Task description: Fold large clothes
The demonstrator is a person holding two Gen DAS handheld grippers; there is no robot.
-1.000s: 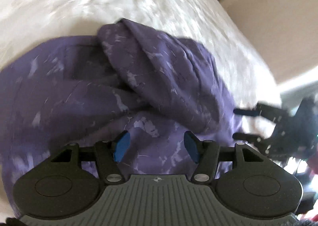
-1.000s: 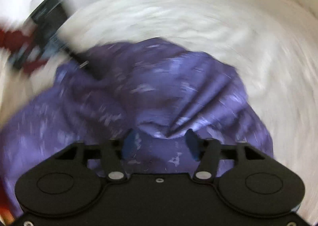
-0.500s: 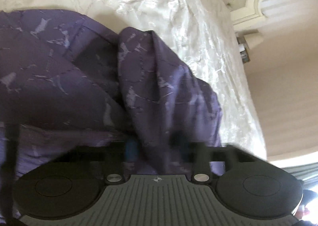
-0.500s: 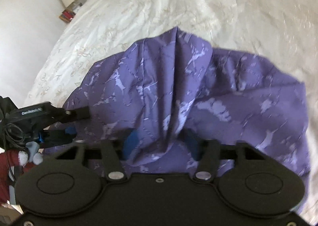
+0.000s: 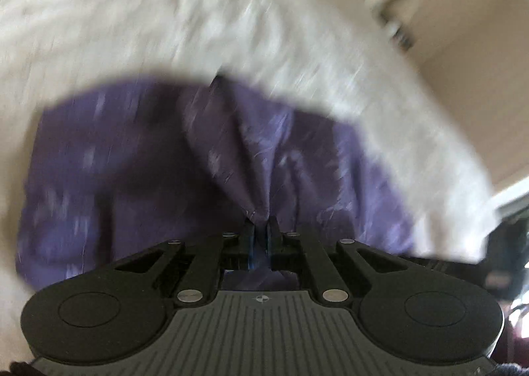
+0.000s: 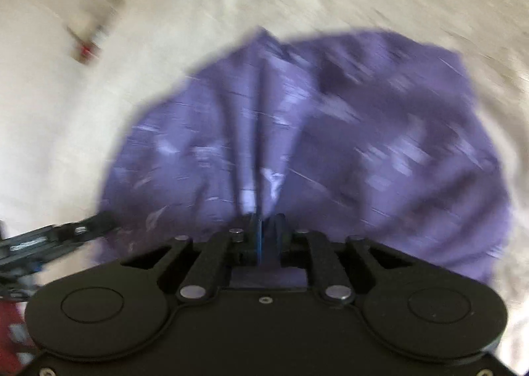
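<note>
A purple garment point(image 5: 139, 177) with pale streaks lies bunched on a white bedspread point(image 5: 165, 19). My left gripper point(image 5: 260, 227) is shut on a pinched fold of this cloth, which fans out ahead of the fingers. In the right wrist view the same purple garment point(image 6: 363, 144) spreads forward and to the right. My right gripper point(image 6: 266, 227) is closing with a ridge of the fabric pressed between its pads. The left gripper's dark body point(image 6: 49, 240) shows at the left edge of that view. Both views are blurred by motion.
The white bedspread point(image 6: 99, 131) surrounds the garment on all sides. A beige wall point(image 5: 463, 62) stands beyond the bed at the right of the left wrist view. A small red object point(image 6: 86, 51) sits far off at upper left. A red sleeve point(image 6: 13, 336) is at lower left.
Both grippers went from open above the garment to closed on pinched folds of it. The right gripper rolled and sank onto the cloth; the left one shifted, drawing the cloth into a ridge.
</note>
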